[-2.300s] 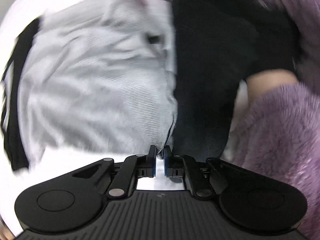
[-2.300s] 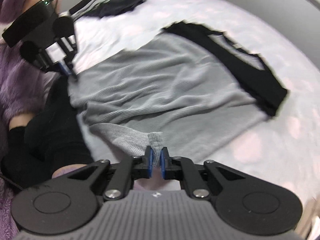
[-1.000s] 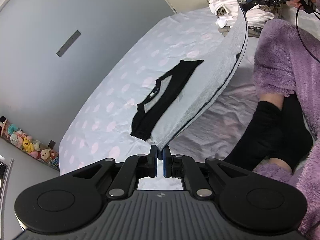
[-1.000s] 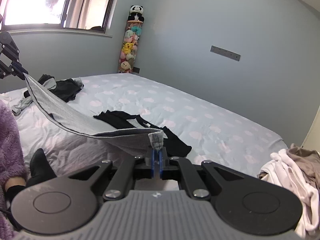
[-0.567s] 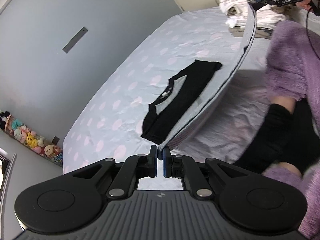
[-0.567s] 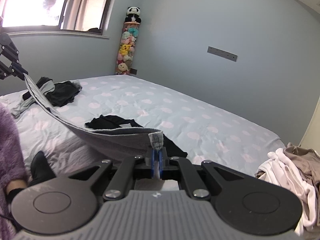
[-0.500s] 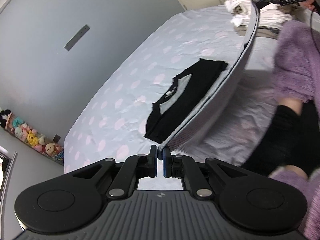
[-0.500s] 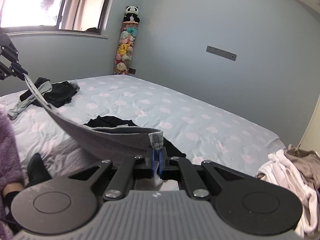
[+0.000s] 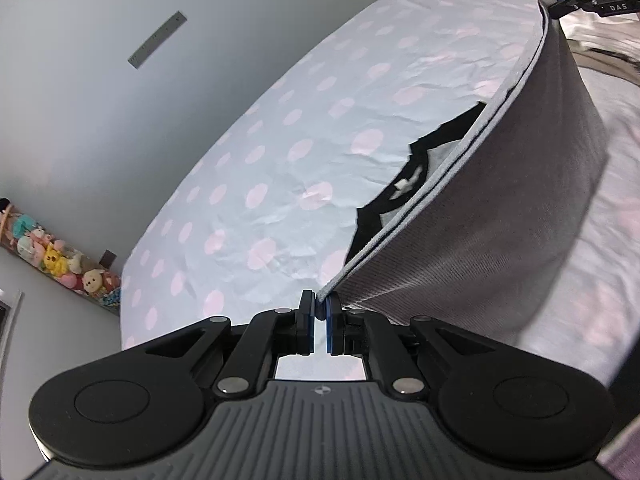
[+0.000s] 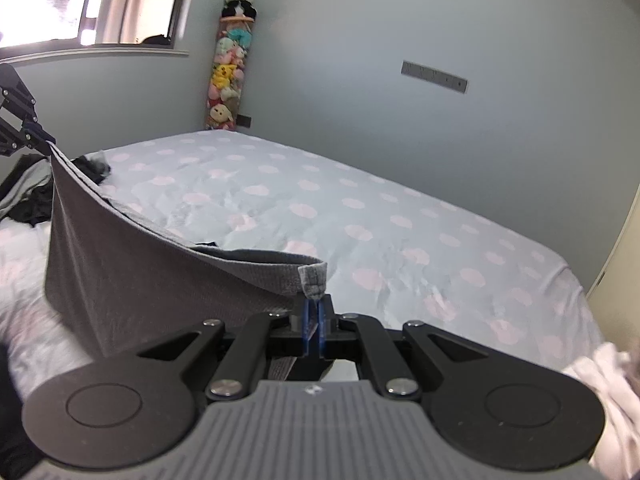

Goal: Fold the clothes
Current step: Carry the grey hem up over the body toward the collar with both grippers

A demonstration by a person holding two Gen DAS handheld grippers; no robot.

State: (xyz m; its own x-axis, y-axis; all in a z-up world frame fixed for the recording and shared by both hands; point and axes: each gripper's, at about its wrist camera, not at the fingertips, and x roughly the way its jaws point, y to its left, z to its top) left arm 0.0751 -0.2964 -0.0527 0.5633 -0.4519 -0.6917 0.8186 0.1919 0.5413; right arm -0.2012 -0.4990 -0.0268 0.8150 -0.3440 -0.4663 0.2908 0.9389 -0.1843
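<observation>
Bed (image 9: 280, 168): dotted sheet, carries the whole job.
Grey shirt (image 9: 500, 240): hem lifted off the bed and stretched between both grippers; black collar end lies on the sheet.
Handling: soft, light knit, sags mid-span; judged best held at the hem corners, kept taut.
Left gripper (image 9: 319, 311): jaws clamped on one hem corner.
Right gripper (image 10: 313, 312): jaws clamped on the other corner, cloth tuft poking above.

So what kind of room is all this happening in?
Most likely a bedroom, perhaps a child's: a wide bed under a pale blue sheet with pink dots, a tall column of stuffed toys topped by a panda in the corner, and a bright window.
</observation>
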